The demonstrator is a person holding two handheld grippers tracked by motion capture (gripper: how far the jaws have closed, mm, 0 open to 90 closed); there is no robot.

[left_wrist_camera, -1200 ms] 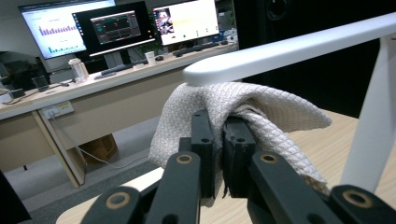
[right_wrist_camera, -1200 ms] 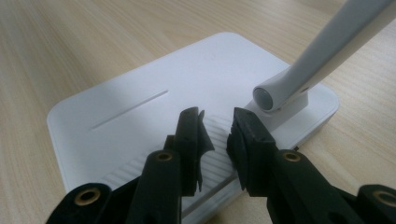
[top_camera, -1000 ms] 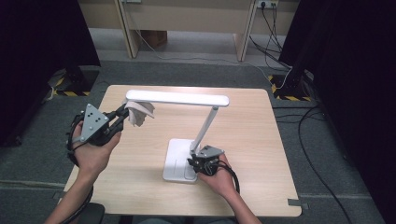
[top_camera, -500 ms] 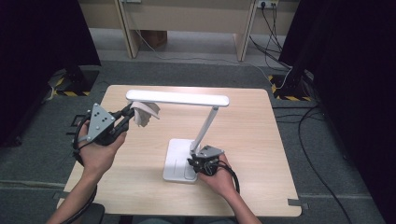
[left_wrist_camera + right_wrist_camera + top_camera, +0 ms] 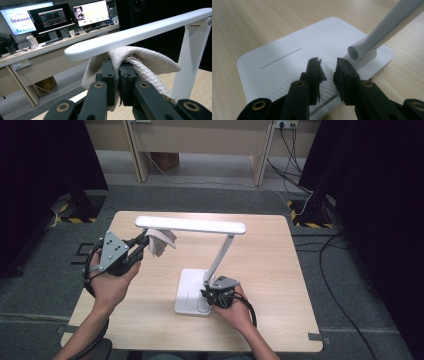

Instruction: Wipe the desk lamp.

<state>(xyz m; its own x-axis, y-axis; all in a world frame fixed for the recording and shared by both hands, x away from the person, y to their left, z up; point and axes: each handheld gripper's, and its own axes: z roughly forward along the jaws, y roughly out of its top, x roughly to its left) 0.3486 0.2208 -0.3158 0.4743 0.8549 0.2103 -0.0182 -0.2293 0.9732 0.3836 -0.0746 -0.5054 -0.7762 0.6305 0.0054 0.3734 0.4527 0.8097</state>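
Observation:
A white desk lamp stands on the wooden table (image 5: 280,270). Its flat base (image 5: 189,287) is near the middle and a slanted arm (image 5: 221,254) carries the long head bar (image 5: 190,224). My left gripper (image 5: 146,243) is shut on a white quilted cloth (image 5: 161,241), which is pressed up against the underside of the head bar near its left end. In the left gripper view the cloth (image 5: 147,62) bulges over the closed jaws of the left gripper (image 5: 117,65) just under the bar (image 5: 140,35). My right gripper (image 5: 328,63) rests open over the ribbed part of the lamp base (image 5: 287,62), beside the arm's hinge (image 5: 355,52), with nothing between its fingers.
Desks with monitors (image 5: 50,17) stand beyond the table's far side. Cables (image 5: 340,295) run over the grey floor on the right. Bare wood lies to the right of the lamp.
My left gripper has carried the cloth a little to the right along the underside of the lamp's head bar. The right gripper has stayed on the base.

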